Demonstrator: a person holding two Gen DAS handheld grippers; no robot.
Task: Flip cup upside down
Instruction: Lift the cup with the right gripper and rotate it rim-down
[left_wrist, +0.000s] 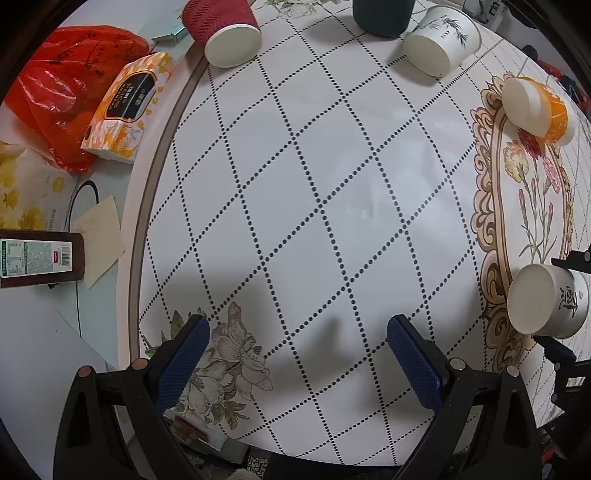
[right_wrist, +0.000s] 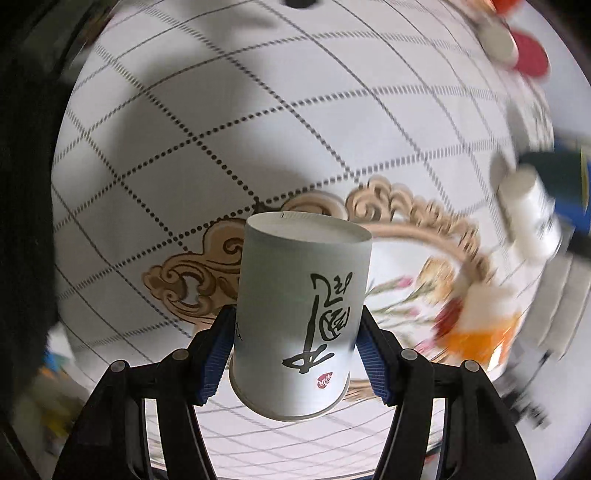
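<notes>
A white paper cup with black calligraphy (right_wrist: 299, 317) is clamped between the blue pads of my right gripper (right_wrist: 297, 350), its base pointing away from the camera and its rim toward it. The same cup (left_wrist: 546, 301) shows at the right edge of the left wrist view, held over the table by the black right gripper. My left gripper (left_wrist: 297, 354) is open and empty above the white table (left_wrist: 314, 184) with dotted diamond lines. The right wrist view is motion-blurred at its edges.
Several cups stand upside down on the table: a red one (left_wrist: 225, 31), a dark green one (left_wrist: 382, 16), a white bamboo-print one (left_wrist: 441, 40) and an orange one (left_wrist: 535, 107). A tissue pack (left_wrist: 127, 107), red plastic bag (left_wrist: 62, 85) and brown box (left_wrist: 40, 262) lie left of the table edge.
</notes>
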